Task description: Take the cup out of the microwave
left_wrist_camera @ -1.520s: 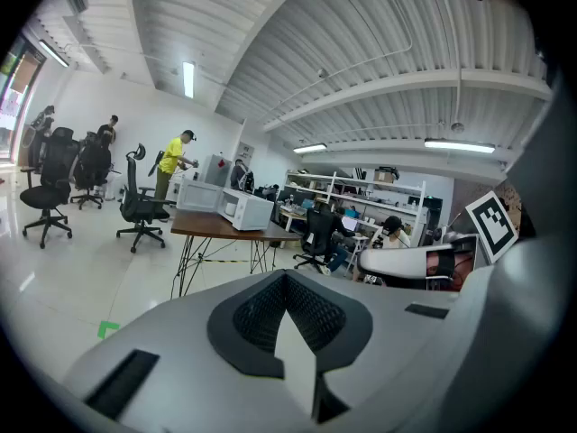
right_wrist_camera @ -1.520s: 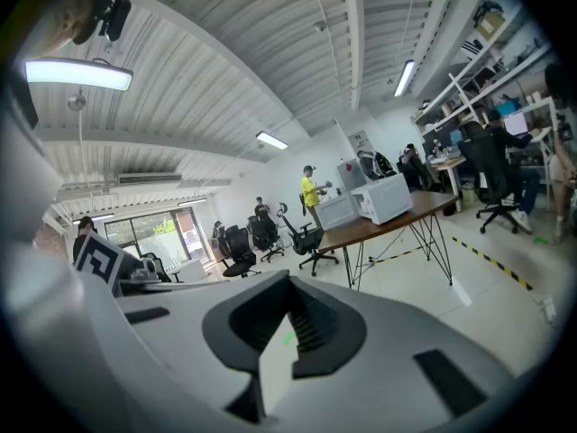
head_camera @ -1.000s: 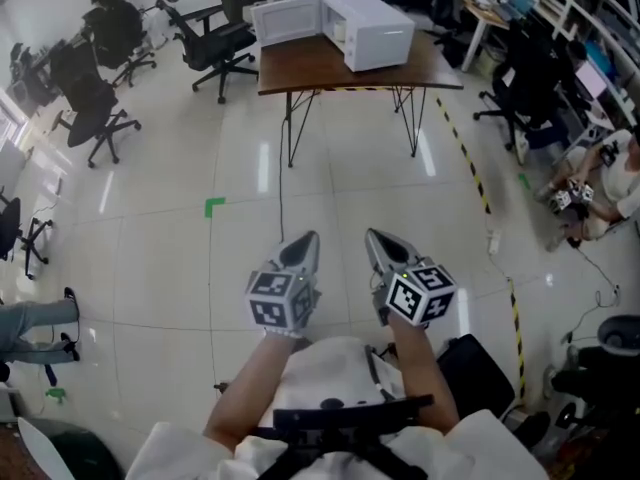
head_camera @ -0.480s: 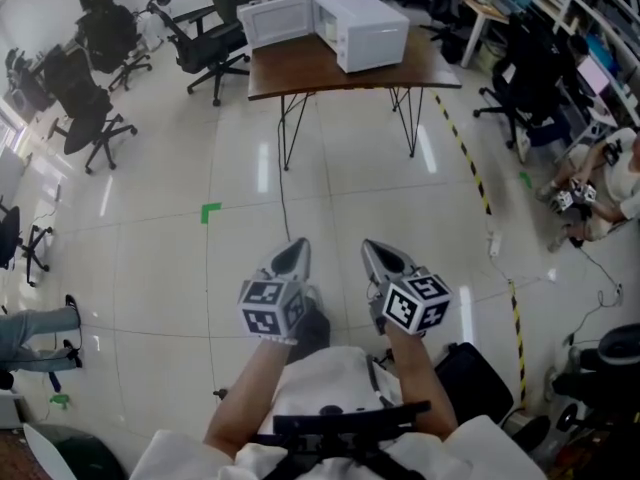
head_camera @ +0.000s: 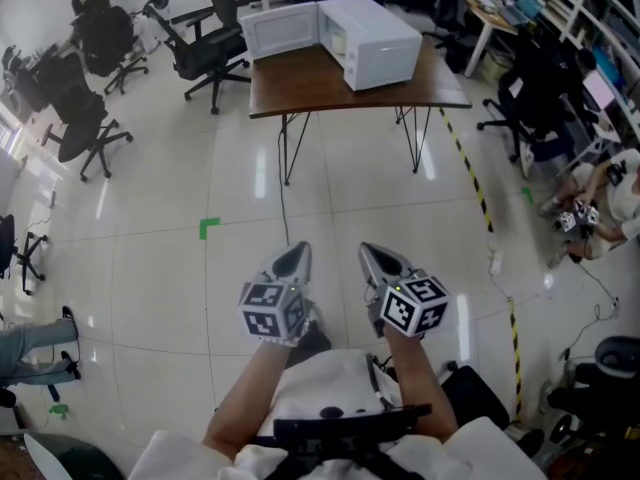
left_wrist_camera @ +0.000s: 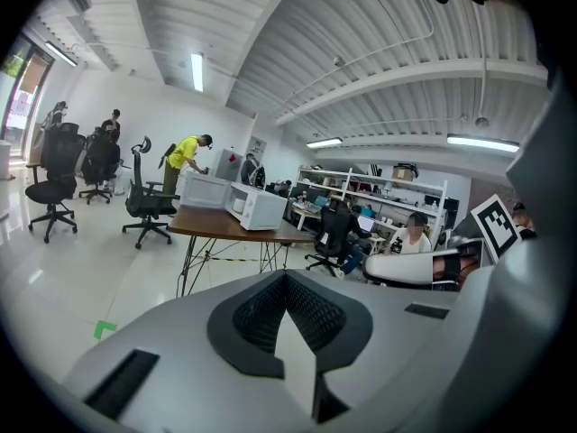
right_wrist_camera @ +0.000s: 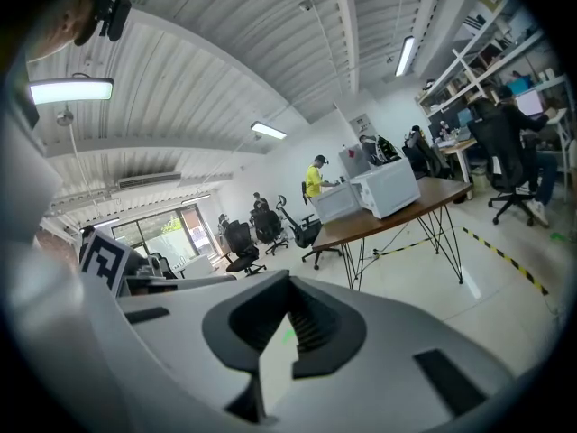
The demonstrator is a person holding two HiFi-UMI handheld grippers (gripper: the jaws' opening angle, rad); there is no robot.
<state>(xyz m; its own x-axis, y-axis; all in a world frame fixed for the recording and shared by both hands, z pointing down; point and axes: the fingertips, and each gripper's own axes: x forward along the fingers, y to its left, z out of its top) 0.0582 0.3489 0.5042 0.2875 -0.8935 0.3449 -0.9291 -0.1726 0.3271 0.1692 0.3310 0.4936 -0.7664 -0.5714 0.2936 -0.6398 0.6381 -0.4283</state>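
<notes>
from the head view, the left gripper [head_camera: 292, 256] and the right gripper [head_camera: 376, 255] are held side by side in front of the person's body, close together but not touching, both pointing forward over the shiny pale floor [head_camera: 150, 268]. each narrows to a closed tip and neither carries anything. well ahead of them stands a brown table [head_camera: 300, 80] on thin dark legs, with the white microwave [head_camera: 385, 30] on its far right part. the microwave door [head_camera: 280, 26] is swung open to the left. the cup is too small to make out in the open cavity. a green tape mark [head_camera: 208, 228] lies on the floor between the grippers and the table, black office chairs [head_camera: 205, 40] stand to the left, and a yellow-and-black striped line [head_camera: 478, 190] runs along the floor at the right. in the left gripper view, the jaws are together at the tips with nothing between the dark ribbed pads; past them the table and microwave [left_wrist_camera: 257, 207] stand well off, and a person in a yellow top [left_wrist_camera: 187, 155] bends behind them. in the right gripper view, the jaws are likewise closed and hold nothing, and the microwave [right_wrist_camera: 388, 188] sits on the table far ahead at the right.
</notes>
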